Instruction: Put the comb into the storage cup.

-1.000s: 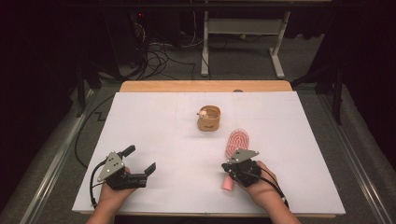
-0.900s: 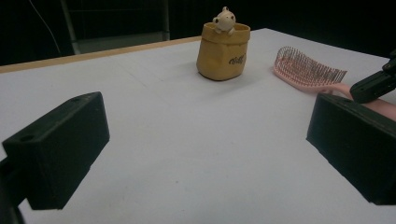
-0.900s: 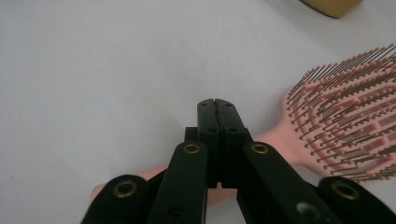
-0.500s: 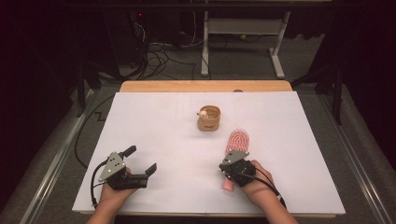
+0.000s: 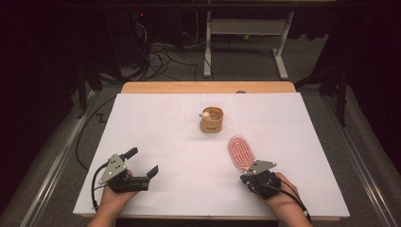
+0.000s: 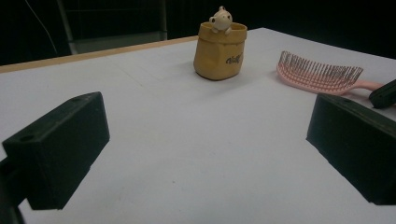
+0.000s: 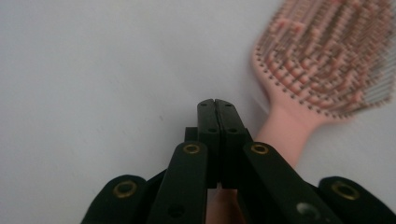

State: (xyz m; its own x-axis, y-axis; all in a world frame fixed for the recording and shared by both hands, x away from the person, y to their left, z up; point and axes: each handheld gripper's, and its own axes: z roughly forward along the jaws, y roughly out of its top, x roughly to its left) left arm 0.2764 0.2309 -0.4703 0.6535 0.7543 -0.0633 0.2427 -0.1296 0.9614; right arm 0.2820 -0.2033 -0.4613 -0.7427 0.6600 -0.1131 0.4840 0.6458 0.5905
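1. On my white worktop (image 5: pixel 156 132) stands a small tan pouch-shaped holder (image 5: pixel 212 120), upright, with a tiny cream bear figure (image 6: pixel 220 19) peeking over its rim.
2. My right tool (image 7: pixel 217 103) is clenched on nothing, just beside the handle of the pink plastic bristled hairbrush (image 5: pixel 240 151), which lies flat.
3. My left tool (image 5: pixel 142 163) rests released, well apart.

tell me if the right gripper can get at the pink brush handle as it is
Probably yes, once it opens: the right gripper is shut, empty, right beside the hairbrush handle, with nothing between them.
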